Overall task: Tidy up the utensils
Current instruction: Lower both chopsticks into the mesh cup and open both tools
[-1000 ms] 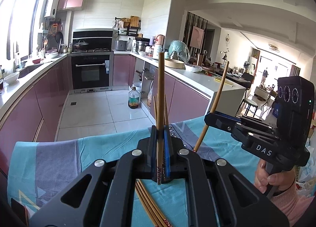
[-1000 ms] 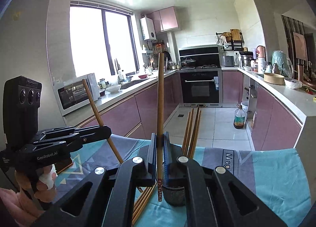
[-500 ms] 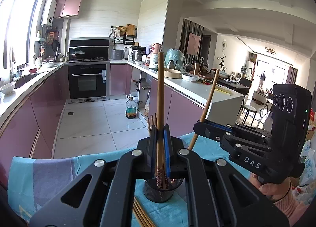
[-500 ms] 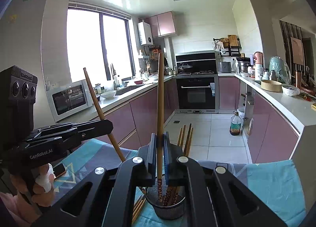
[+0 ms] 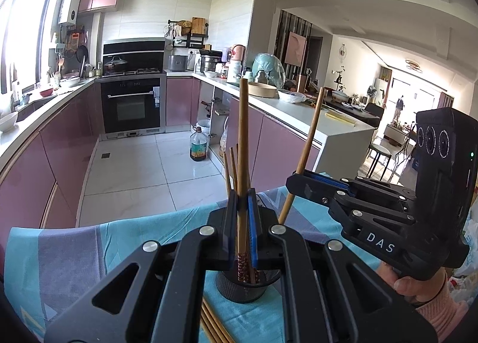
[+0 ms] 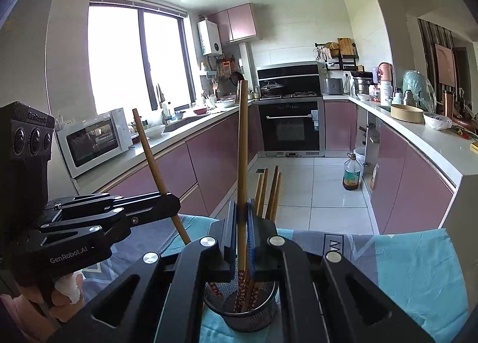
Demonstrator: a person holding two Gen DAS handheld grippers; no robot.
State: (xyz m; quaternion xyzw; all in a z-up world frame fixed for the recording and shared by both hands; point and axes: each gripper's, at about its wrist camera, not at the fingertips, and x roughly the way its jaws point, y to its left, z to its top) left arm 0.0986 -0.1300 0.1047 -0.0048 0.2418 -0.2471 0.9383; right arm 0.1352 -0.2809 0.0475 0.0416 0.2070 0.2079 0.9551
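Kitchen table's blue cloth point(image 6: 418, 268) carries the mesh cup point(image 6: 242, 313); you've got both grippers point(image 5: 243, 223) point(image 6: 242, 229) clamped on upright chopsticks point(image 5: 243, 148) point(image 6: 242, 148), cup directly below, left nearer.

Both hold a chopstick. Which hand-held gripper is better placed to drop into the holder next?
Probably right. The right hand-held gripper's chopstick tip already sits inside the mesh holder; the left's seems just above the rim.

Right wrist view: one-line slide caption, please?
Right hand-held gripper lowers a chopstick into the mesh holder; left hand-held gripper brings another.
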